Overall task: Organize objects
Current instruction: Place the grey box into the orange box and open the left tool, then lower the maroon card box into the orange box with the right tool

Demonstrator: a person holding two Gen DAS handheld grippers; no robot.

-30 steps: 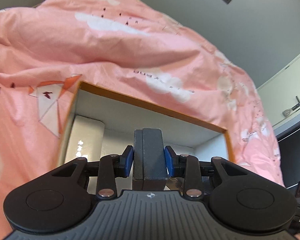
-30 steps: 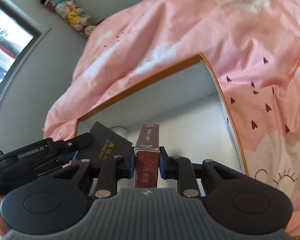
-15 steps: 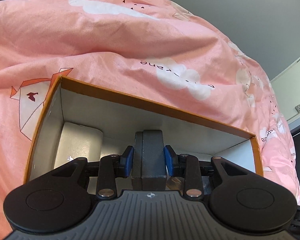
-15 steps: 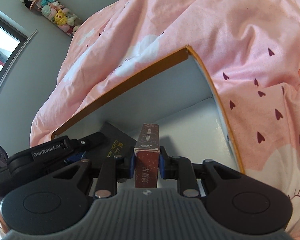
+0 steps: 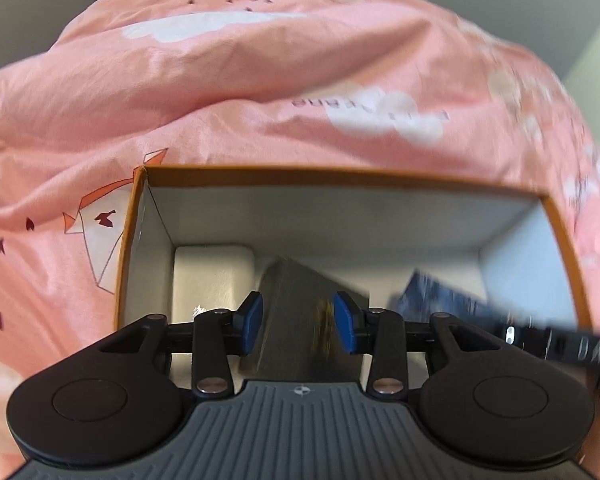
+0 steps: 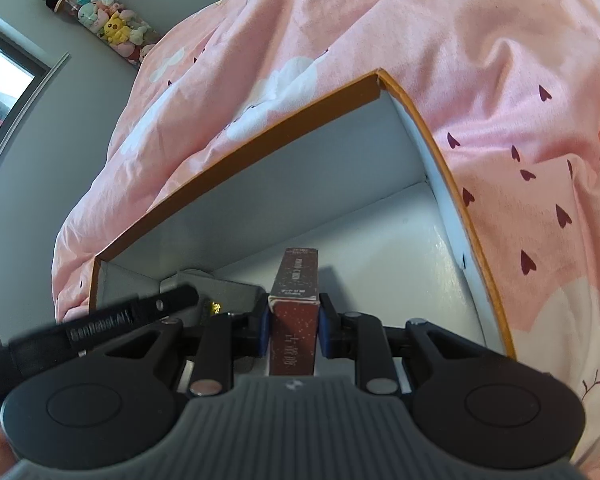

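Note:
An open orange-edged box [image 5: 340, 172] with white inner walls lies on a pink bedcover. My left gripper [image 5: 299, 322] is open over the box; a dark grey box [image 5: 300, 320], blurred and tilted, shows between the blue pads, apart from them. A white box [image 5: 210, 276] lies in the left corner. My right gripper [image 6: 293, 328] is shut on a dark red box [image 6: 294, 308], held upright inside the orange-edged box [image 6: 236, 148]. The left gripper's arm [image 6: 100, 322] crosses the right wrist view at left.
The pink bedcover [image 5: 260, 80] surrounds the box on all sides. A blurred blue object [image 5: 432, 296] and the right gripper's arm [image 5: 560, 344] show at the box's right. A string of plush toys [image 6: 100, 24] hangs on the grey wall; a window [image 6: 0, 92] is at left.
My left gripper opened and the dark grey box tipped over, loose between the pads. The left view tilted down into the box. My right gripper moved deeper into the box with the red box.

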